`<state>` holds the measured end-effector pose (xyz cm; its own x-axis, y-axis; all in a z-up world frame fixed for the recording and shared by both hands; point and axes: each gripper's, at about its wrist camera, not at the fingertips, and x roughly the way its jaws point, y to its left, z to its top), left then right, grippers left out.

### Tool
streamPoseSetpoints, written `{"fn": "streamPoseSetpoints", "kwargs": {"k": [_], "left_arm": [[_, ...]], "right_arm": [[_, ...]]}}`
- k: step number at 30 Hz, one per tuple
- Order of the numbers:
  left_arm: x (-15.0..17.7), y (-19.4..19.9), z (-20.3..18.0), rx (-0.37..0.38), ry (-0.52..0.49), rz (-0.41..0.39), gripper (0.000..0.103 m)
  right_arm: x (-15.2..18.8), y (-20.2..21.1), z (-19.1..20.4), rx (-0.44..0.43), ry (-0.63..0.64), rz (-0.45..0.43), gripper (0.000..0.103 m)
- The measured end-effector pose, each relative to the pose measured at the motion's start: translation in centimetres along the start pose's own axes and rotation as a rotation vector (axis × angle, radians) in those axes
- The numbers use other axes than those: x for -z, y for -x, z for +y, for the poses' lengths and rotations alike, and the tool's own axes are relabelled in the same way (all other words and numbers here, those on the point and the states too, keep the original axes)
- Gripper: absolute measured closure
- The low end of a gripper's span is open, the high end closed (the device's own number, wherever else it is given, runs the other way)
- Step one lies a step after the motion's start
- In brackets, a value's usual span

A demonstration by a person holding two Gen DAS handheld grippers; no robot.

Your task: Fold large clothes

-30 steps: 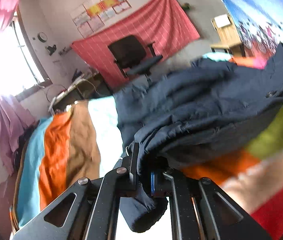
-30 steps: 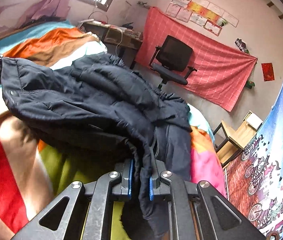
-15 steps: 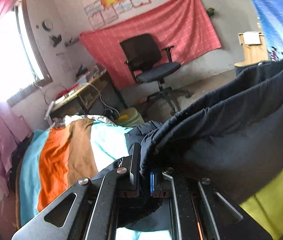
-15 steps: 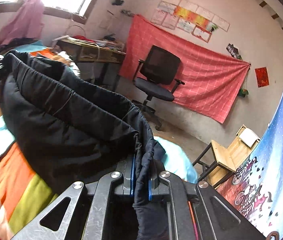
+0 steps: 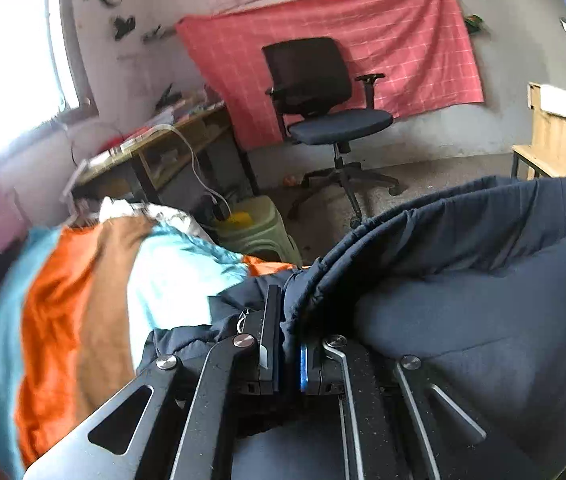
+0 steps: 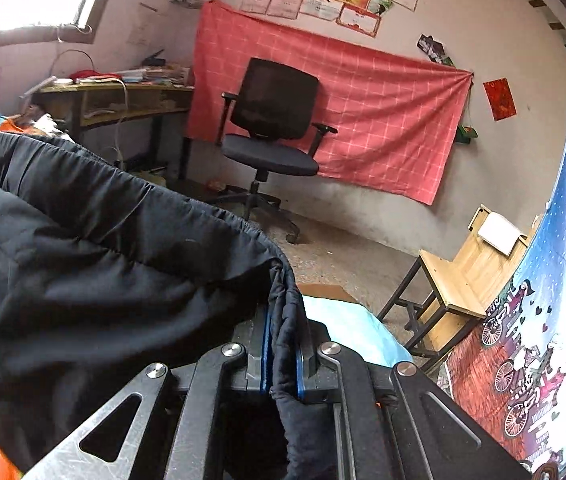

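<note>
Both pairs of jaws are clamped tight on cloth. The left gripper (image 5: 287,344) pinches a gathered hem of the dark navy jacket (image 5: 483,280), and the right gripper (image 6: 281,354) pinches the same hem at another spot, with a tail of fabric hanging down between its fingers.

The jacket hangs as a padded sling between the two grippers. From the left gripper its bulk runs off to the right of the view; from the right gripper it runs off to the left. So its long axis lies across, from one hand to the other, and neither hand is nearer than the other: each has one end of the held edge.

Below the held edge lies the striped bedspread (image 5: 83,300), seen at the left side of the left view, with a small pale blue patch showing just past the right gripper's fingers. The bed's far edge sits close ahead of both grippers, with floor, a black office chair (image 6: 275,120) and a red wall cloth (image 6: 363,100) beyond it.

The fold probably turns on laying this held edge down on the bedspread while keeping it level between the hands.
</note>
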<state>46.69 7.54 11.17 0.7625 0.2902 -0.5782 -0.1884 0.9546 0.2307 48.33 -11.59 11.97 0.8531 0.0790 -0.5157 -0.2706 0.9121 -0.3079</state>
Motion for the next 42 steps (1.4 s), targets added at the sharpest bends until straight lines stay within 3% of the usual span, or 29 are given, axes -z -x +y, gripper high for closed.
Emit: {"fn": "streamPoseSetpoints", "kwargs": {"k": [8, 13, 16, 18, 19, 20, 21, 22, 23, 25, 27, 30, 36, 39, 42], "left_arm": [[0.4, -5.4, -0.5, 0.036, 0.052, 0.1, 0.097], [0.1, -5.6, 0.1, 0.104, 0.115, 0.091, 0.097], [0.0, -5.3, 1.0, 0.152, 0.147, 0.093, 0.095], [-0.2, -4.6, 1.5, 0.178, 0.156, 0.081, 0.094], [-0.3, -4.2, 1.7, 0.187, 0.157, 0.076, 0.093], [-0.3, -3.6, 2.2, 0.195, 0.163, 0.068, 0.088], [-0.4, -3.2, 2.3, 0.206, 0.17, 0.059, 0.084], [-0.4, -2.7, 2.7, 0.219, 0.181, 0.049, 0.072], [-0.4, -2.1, 3.0, 0.218, 0.191, 0.037, 0.046], [-0.3, -0.8, 3.8, 0.204, 0.224, -0.017, 0.012], [-0.3, 0.5, 4.6, 0.215, 0.26, -0.067, 0.012], [0.3, 1.8, 4.8, 0.262, 0.274, -0.062, 0.012], [3.1, 3.9, 1.2, 0.369, 0.148, -0.05, 0.012], [3.9, 2.6, -1.7, 0.328, 0.052, -0.009, 0.012], [3.7, 1.0, -2.5, 0.284, 0.048, -0.011, 0.011]], "right_arm": [[0.7, -5.7, 0.5, 0.01, -0.016, 0.065, 0.094], [1.5, -7.2, -0.2, -0.032, -0.06, 0.085, 0.092], [1.5, -6.7, -1.5, -0.08, -0.117, 0.053, 0.073], [1.2, -5.7, -2.5, -0.113, -0.152, 0.012, 0.044], [1.1, -4.9, -3.0, -0.129, -0.167, -0.016, 0.037], [0.9, -4.2, -3.3, -0.141, -0.176, -0.038, 0.029], [0.7, -3.7, -3.5, -0.151, -0.181, -0.05, 0.029], [0.7, -3.1, -3.8, -0.17, -0.191, -0.054, 0.029], [0.8, -2.5, -4.0, -0.202, -0.203, -0.051, 0.028], [1.2, -1.6, -4.0, -0.254, -0.213, -0.044, 0.022], [1.7, -0.8, -3.8, -0.295, -0.212, -0.035, 0.019], [2.9, 0.0, -2.7, -0.371, -0.207, 0.015, 0.019], [4.4, 0.3, -0.3, -0.414, -0.145, 0.043, 0.018], [4.7, -1.1, 0.2, -0.424, -0.163, 0.064, 0.018], [4.0, -3.0, 0.5, -0.416, -0.164, 0.055, 0.018]]}}
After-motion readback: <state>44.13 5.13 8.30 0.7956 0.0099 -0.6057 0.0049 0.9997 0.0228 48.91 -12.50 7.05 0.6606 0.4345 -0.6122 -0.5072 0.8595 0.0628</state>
